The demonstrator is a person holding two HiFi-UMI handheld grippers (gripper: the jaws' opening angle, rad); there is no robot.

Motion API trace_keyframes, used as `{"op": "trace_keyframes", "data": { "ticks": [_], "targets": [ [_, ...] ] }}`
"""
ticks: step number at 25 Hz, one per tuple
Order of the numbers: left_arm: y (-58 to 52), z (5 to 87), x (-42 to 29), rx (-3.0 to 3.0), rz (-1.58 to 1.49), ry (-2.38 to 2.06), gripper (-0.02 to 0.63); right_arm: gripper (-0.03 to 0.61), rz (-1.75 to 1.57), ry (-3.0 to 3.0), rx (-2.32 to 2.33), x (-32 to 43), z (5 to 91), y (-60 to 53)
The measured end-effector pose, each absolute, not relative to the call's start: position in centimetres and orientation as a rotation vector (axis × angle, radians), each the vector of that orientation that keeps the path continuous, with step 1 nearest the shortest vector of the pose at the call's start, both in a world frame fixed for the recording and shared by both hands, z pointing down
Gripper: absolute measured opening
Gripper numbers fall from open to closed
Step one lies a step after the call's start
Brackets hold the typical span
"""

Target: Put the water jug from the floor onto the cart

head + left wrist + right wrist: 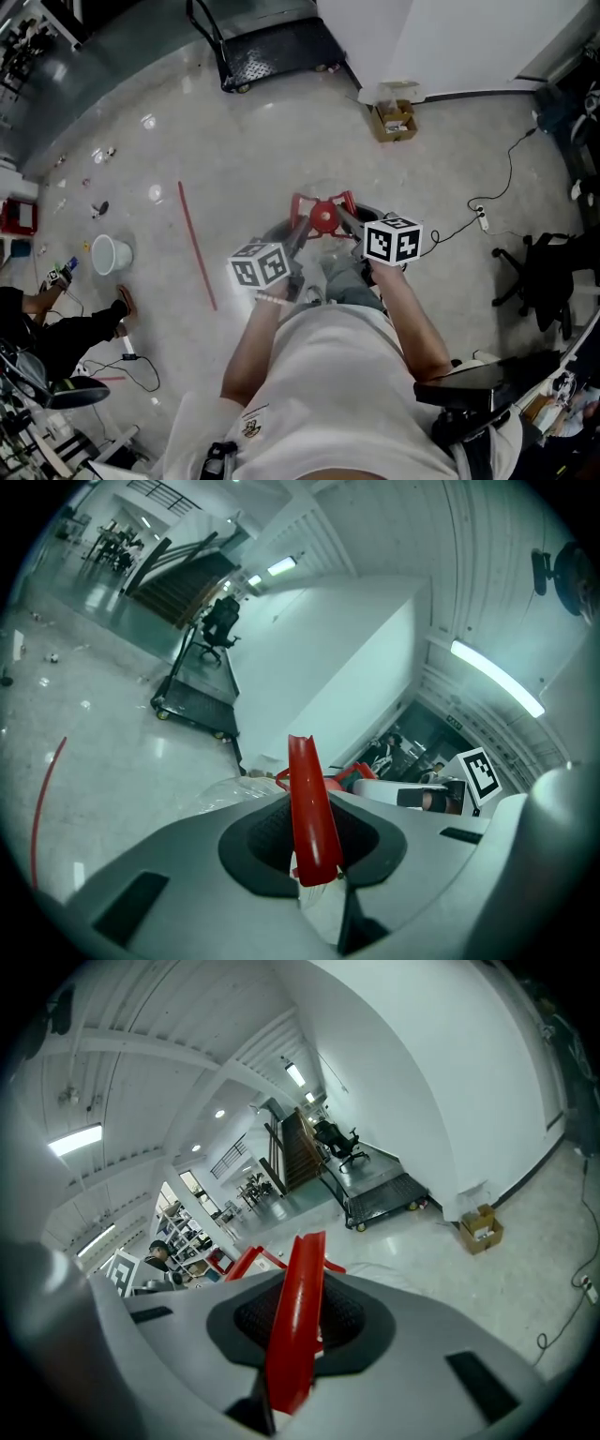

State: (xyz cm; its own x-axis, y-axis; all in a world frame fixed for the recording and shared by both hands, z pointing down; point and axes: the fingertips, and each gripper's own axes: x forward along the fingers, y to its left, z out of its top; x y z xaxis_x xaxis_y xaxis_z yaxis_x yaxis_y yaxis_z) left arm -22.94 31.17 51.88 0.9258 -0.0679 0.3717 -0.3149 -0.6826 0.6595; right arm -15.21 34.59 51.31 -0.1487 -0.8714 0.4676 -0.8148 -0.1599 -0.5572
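While the water jug (319,211) hangs directly ahead of the person's torso, its clear body and red cap are carried by the red handle (312,822), apparently clear of the floor. The left gripper (296,242) meets the handle from 8 o'clock and the right gripper (347,220) from 3 o'clock. In each gripper view the jaws are pinched on a red strap of that handle, with the dark pads pressed against it on both sides. The cart (272,47) stands at 12 o'clock, well apart from the jug. A cardboard box (394,120) lies at 1 o'clock and a red rod (197,246) at 9 o'clock. Judged step: transport to the cart. The next move calls for both grips held level over the deck, then lowering the jug before the jaws let go
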Motion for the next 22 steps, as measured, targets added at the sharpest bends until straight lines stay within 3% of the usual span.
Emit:
{"op": "trace_keyframes", "data": {
  "ticks": [22],
  "targets": [
    [10.3, 52.1, -1.5, 2.299, 0.408, -0.429, 0.061, 0.066, -1.230, 2.123, -1.856, 6.1, 51.7, 12.9]
  ]
}}
